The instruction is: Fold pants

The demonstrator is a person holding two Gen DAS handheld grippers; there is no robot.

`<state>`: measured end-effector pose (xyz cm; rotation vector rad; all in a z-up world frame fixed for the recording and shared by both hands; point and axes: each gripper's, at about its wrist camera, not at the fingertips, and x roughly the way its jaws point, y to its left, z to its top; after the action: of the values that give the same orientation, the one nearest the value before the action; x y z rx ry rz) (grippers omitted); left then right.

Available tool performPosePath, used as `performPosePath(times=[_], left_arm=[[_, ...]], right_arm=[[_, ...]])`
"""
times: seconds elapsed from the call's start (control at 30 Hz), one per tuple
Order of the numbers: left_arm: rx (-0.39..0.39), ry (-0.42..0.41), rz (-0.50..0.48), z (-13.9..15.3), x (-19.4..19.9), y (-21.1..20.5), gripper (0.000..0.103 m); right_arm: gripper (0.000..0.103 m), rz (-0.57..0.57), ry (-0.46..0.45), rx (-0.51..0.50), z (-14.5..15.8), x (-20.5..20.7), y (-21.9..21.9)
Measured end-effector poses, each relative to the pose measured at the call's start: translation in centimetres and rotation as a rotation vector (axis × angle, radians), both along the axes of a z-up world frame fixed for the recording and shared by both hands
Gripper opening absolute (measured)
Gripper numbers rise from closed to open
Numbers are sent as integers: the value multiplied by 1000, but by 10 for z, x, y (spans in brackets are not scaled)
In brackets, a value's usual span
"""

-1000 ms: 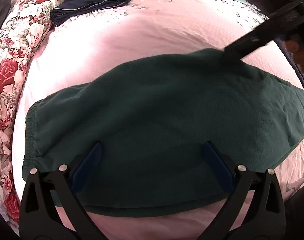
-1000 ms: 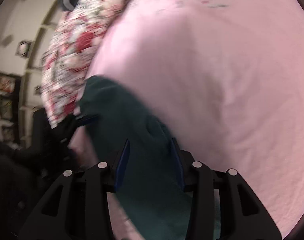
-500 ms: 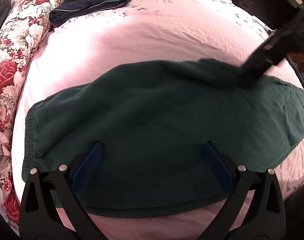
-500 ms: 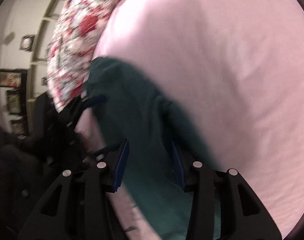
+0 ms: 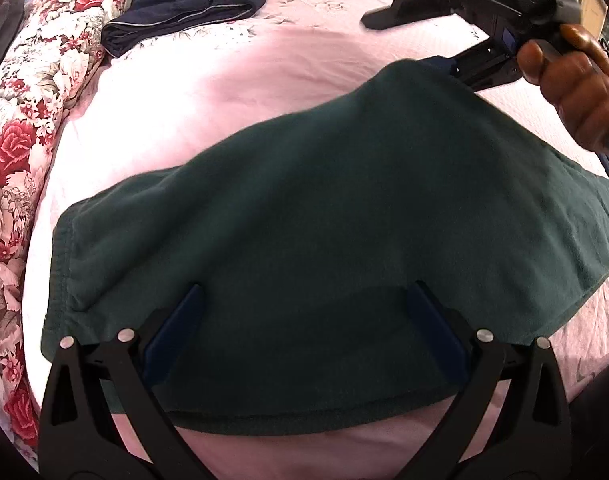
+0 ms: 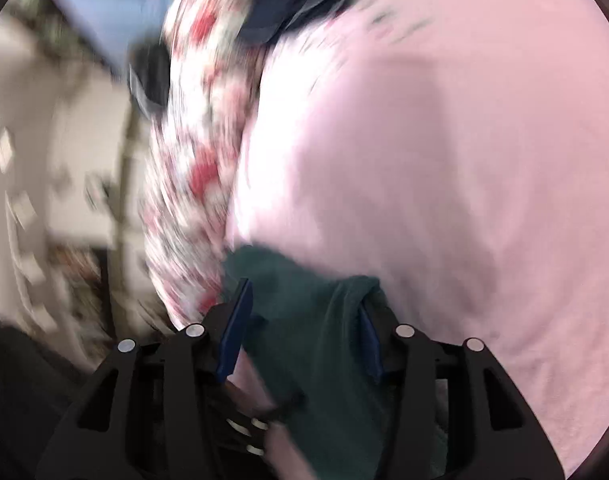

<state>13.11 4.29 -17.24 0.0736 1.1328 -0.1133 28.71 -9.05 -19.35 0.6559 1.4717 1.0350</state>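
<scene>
Dark green pants (image 5: 324, 220) lie spread across the pink bed sheet (image 5: 224, 92), waistband at the left. My left gripper (image 5: 304, 288) hangs open just over their near part, its blue pads wide apart with nothing pinched. At the far right a hand (image 5: 576, 92) holds my right gripper (image 5: 412, 50), and the pants' far edge tents up to it. In the blurred right wrist view my right gripper (image 6: 302, 312) has a bunch of the green pants (image 6: 328, 380) between its pads. Its jaws are opening.
A folded navy garment (image 5: 184, 4) lies at the far left of the bed. A floral quilt (image 5: 32, 120) runs along the left edge. Bare pink sheet stretches beyond the pants. Blurred wall and shelves (image 6: 44, 200) show left of the bed.
The right gripper has rolled and shifted up and back, and the pants' far edge has risen with it. Its pads stand a little wider apart. The left gripper has not moved.
</scene>
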Motion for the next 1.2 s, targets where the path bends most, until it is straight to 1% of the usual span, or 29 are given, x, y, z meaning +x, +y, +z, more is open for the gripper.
performPosePath(times=[0.03, 0.07, 0.13, 0.2, 0.27, 0.3, 0.33, 0.4, 0.43, 0.47, 0.53, 0.57, 0.6, 0.67, 0.7, 0.77, 0.8, 0.83, 0.87, 0.9, 1.0, 1.07, 1.1, 1.17, 1.2], left_arm=[[0, -1, 2, 0, 0, 0, 101], [1, -2, 3, 0, 0, 0, 101], [1, -6, -1, 0, -1, 0, 101], [1, -11, -3, 0, -2, 0, 101], [1, -16, -1, -1, -2, 1, 101], [1, -17, 0, -1, -2, 1, 101], [2, -17, 2, -1, -2, 1, 101], [1, -11, 7, 0, -1, 1, 101], [2, -4, 15, 1, -1, 0, 101], [4, 2, 21, 1, 0, 0, 101], [12, 13, 30, 2, 2, -1, 101], [15, 17, 32, 2, 3, -1, 101], [17, 24, 35, 2, 3, -1, 101], [27, 43, 46, 2, 5, -2, 101], [36, 53, 52, 3, 5, -3, 101], [67, 70, 63, 6, 8, -6, 101], [96, 70, 68, 9, 9, -9, 101], [136, 57, 72, 14, 9, -14, 101], [158, 42, 71, 18, 9, -19, 101], [171, 31, 69, 24, 9, -27, 101], [164, 25, 61, 37, 12, -50, 101], [145, 12, 55, 48, 13, -71, 101], [128, 12, 52, 53, 13, -84, 101], [100, 17, 42, 61, 12, -103, 101], [91, 17, 34, 65, 11, -112, 101]], right_arm=[[47, -16, 51, 4, -9, 2, -4], [45, -13, 58, -16, -13, 0, -4], [45, 6, 53, -45, -16, -7, -2], [46, -16, 52, -53, -12, -9, -12], [50, -70, -24, -116, 2, -10, -27], [50, -117, -75, -140, 14, -12, -41], [50, -146, -85, -140, 20, -12, -54], [50, -179, -117, -85, 38, -24, -69], [50, -170, -152, -48, 49, -39, -73], [50, -157, -167, -34, 53, -51, -73], [50, -107, -161, -27, 48, -81, -67], [50, -99, -155, -42, 42, -94, -65], [50, -103, -146, -82, 33, -107, -66], [50, -146, -109, -238, 7, -135, -86], [45, -187, -100, -278, 2, -144, -95], [46, -321, -88, -277, 11, -171, -131], [50, -381, -92, -275, 18, -184, -149], [50, -464, -108, -284, 29, -201, -174], [51, -526, -127, -309, 35, -215, -197], [51, -618, -148, -365, 43, -235, -226], [51, -817, -171, -487, 52, -275, -292], [51, -966, -205, -555, 61, -303, -339], [51, -1022, -224, -592, 64, -311, -358], [51, -1068, -257, -633, 65, -315, -385], [51, -1066, -273, -653, 63, -312, -395]])
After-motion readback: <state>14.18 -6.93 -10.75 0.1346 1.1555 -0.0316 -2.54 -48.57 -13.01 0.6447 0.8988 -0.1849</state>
